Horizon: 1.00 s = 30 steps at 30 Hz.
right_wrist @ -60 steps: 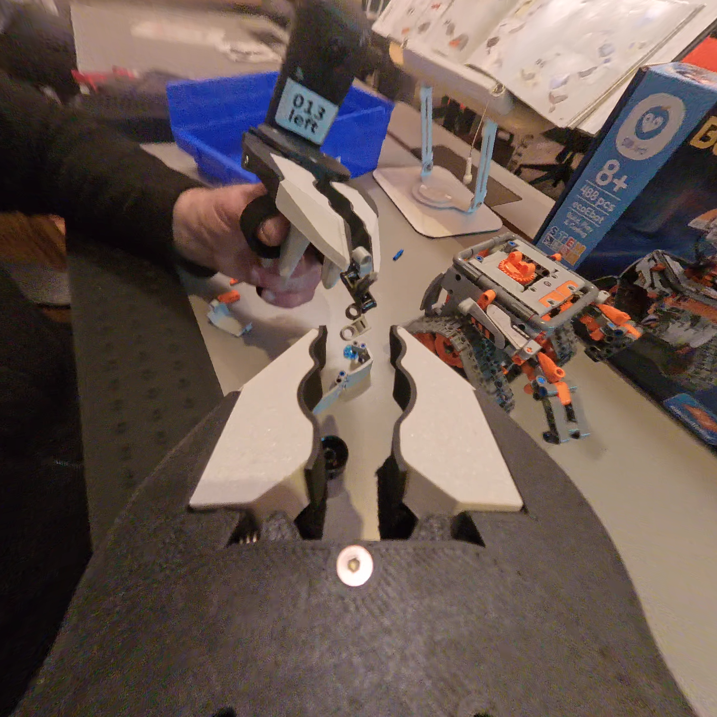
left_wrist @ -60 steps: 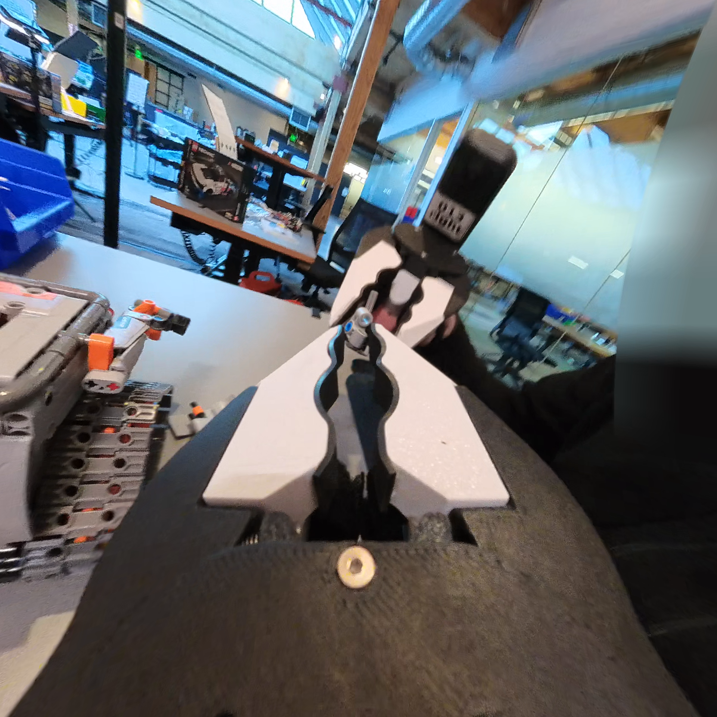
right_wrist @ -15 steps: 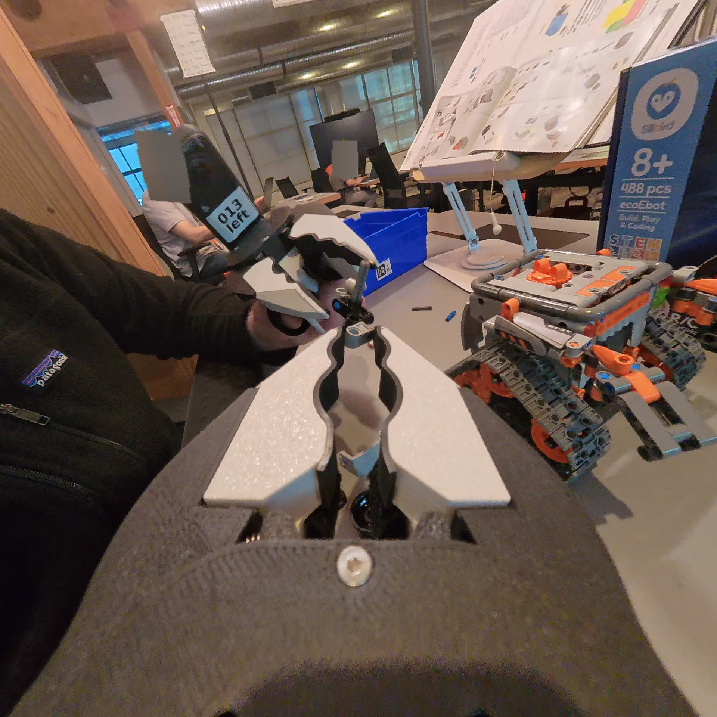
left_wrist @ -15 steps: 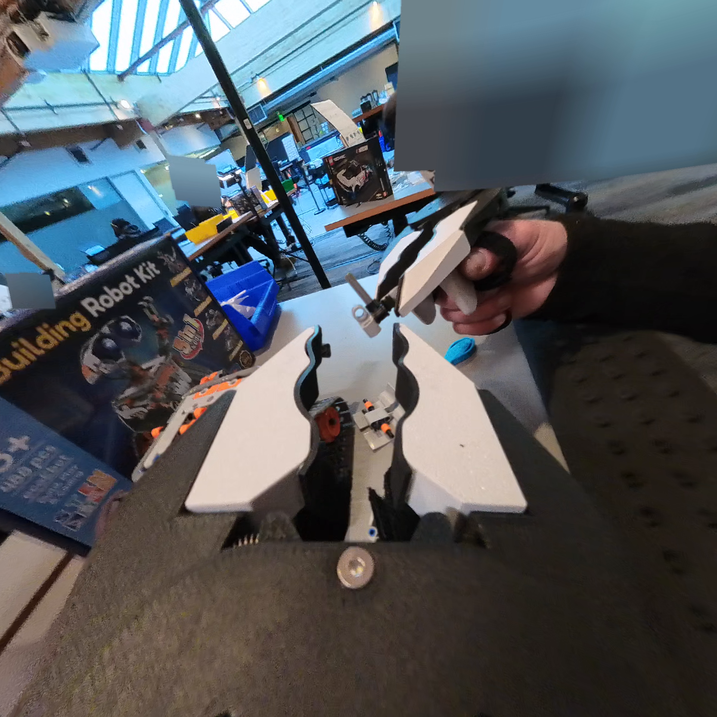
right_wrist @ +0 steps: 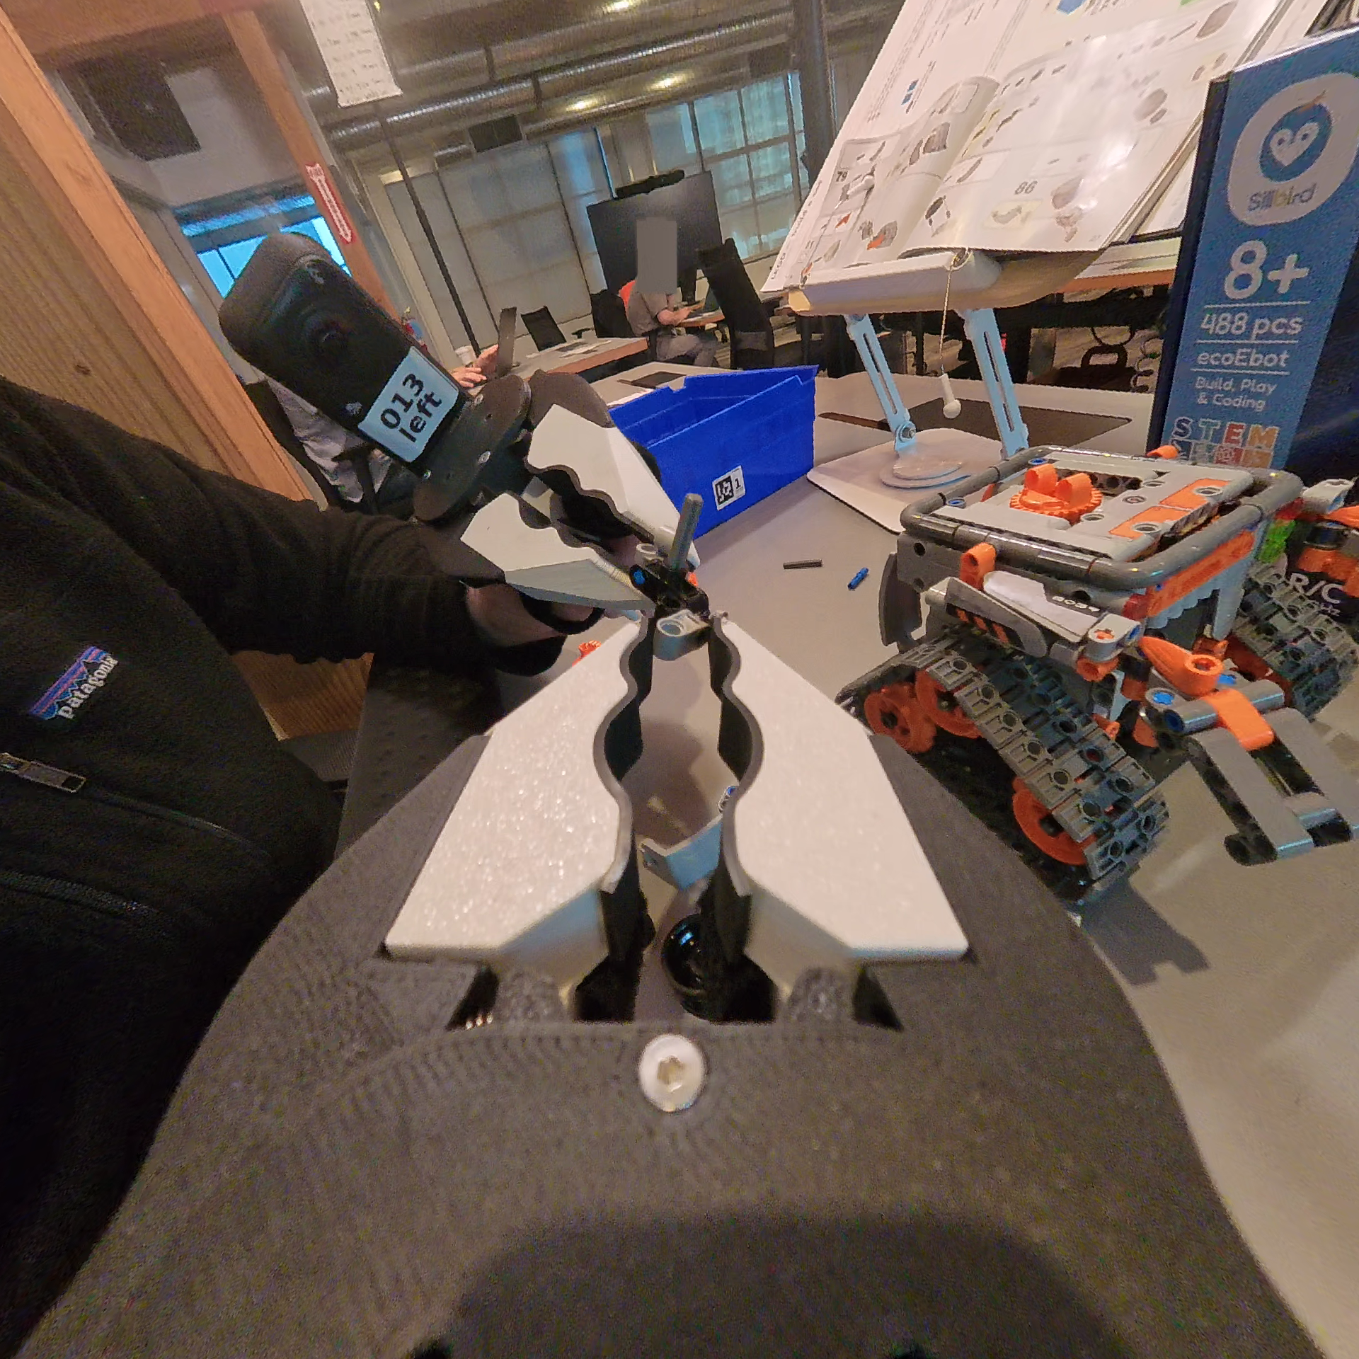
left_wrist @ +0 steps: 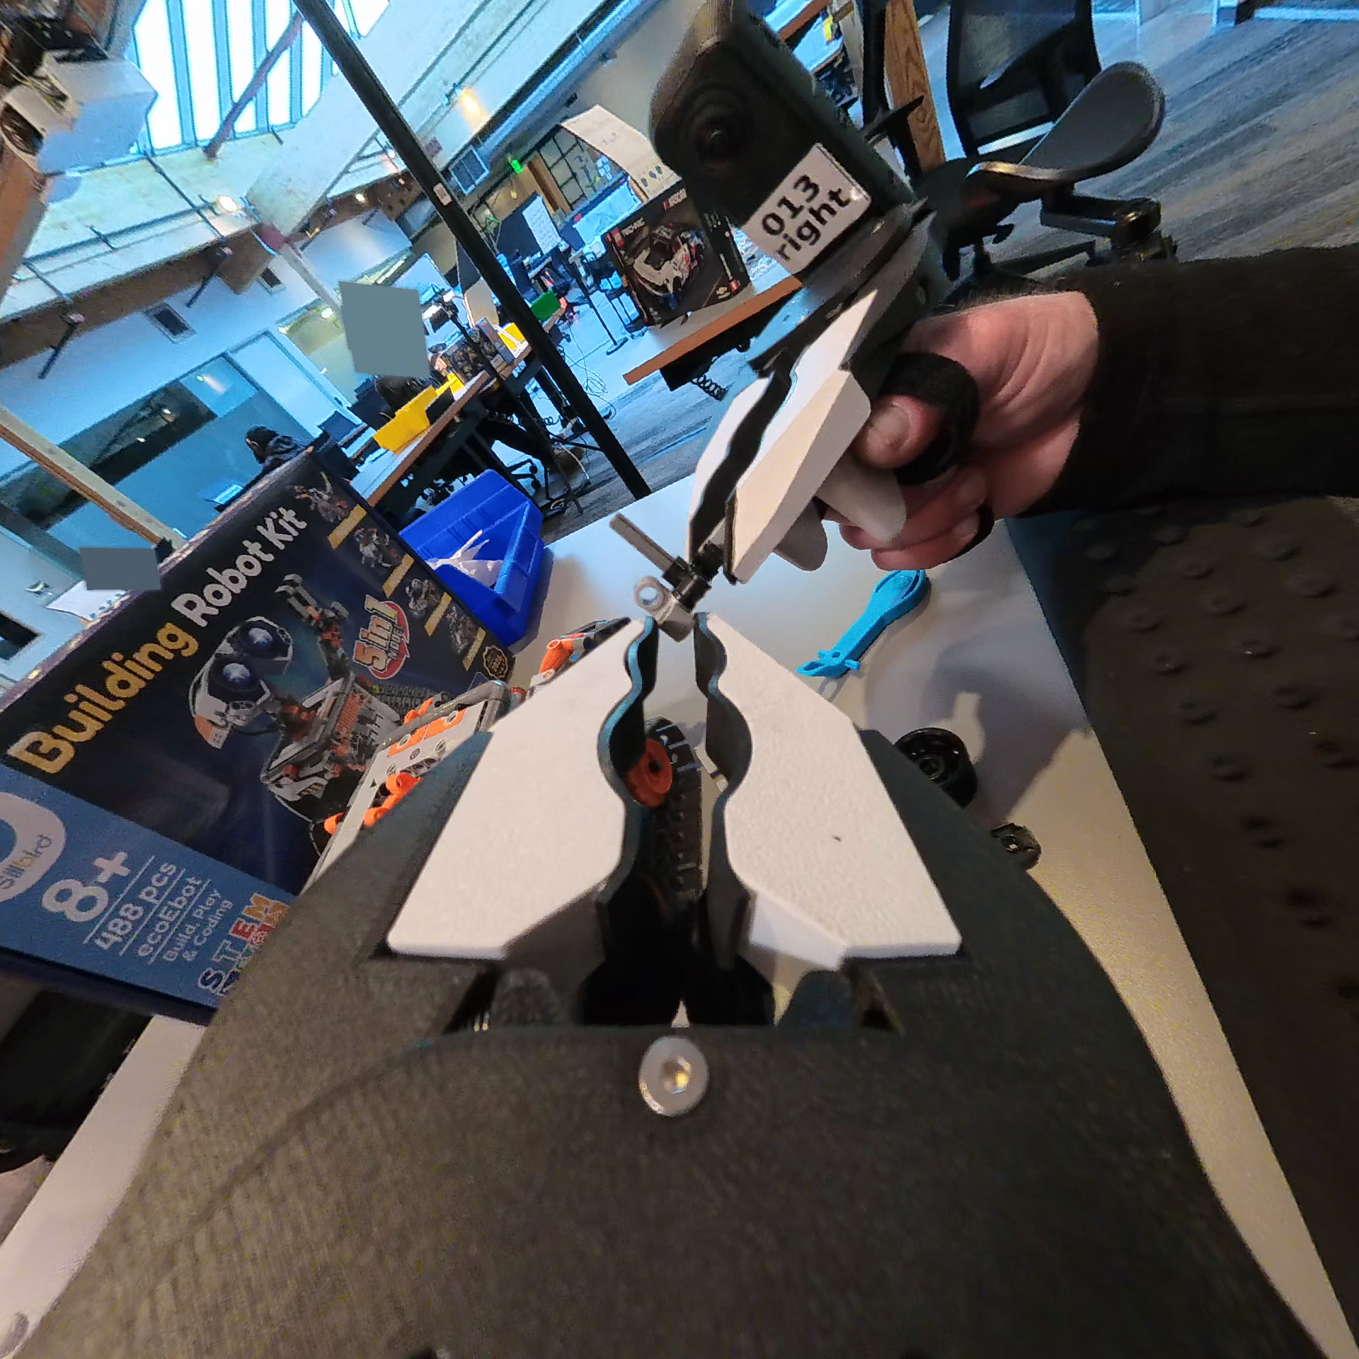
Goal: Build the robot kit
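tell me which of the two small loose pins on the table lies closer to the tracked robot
The blue pin, just off the tracked robot's front corner; the black pin lies farther left, toward the blue bin.

Cool daylight comes in through the high windows [left_wrist: 220, 81] far behind the claw, and both pictures are bright and sharp. Straight lines bend near the edges. The table [right_wrist: 1213, 1029] shows soft shadows.

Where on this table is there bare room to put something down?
Bare tabletop lies in front of the tracked model, and between the blue bin and that model, save two small pins. It is crowded where the left tool and right tool pinch the grey-and-black part.
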Each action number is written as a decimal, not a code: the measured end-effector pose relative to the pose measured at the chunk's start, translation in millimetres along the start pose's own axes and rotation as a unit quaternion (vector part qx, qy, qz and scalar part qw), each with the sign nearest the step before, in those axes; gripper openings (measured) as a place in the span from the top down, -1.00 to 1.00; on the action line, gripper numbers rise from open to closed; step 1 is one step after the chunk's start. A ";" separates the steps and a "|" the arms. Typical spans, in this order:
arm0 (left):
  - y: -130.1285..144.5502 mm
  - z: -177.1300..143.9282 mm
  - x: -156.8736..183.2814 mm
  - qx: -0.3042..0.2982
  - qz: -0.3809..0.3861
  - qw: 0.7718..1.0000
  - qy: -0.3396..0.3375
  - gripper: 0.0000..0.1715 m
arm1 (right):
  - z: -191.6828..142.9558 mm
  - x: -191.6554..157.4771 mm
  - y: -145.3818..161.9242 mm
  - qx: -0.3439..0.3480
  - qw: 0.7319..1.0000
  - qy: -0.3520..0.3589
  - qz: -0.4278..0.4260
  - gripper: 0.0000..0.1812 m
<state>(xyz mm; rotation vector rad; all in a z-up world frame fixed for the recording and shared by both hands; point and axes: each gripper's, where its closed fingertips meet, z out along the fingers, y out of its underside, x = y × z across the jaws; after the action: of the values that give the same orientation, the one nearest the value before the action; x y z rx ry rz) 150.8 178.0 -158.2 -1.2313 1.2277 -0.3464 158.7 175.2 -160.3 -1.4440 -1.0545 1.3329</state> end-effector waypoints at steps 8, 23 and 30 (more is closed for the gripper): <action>8.8 2.2 3.2 -0.041 0.001 0.999 0.024 0.93 | 0.0 5.1 7.9 -0.024 0.999 0.018 -0.025 0.86; 31.7 -1.7 16.2 -0.124 -0.014 0.986 0.108 0.90 | 4.8 10.4 30.2 -0.096 0.991 0.048 -0.082 0.86; 21.6 -7.0 19.5 -0.101 -0.033 0.984 0.142 0.67 | 4.7 6.5 31.0 -0.096 0.990 0.039 -0.091 0.86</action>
<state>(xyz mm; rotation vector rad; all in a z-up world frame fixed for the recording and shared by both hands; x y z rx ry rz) 144.0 167.6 -185.4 -1.4343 1.4970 -0.4675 155.1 174.0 -192.1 -1.4869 -1.2590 1.0610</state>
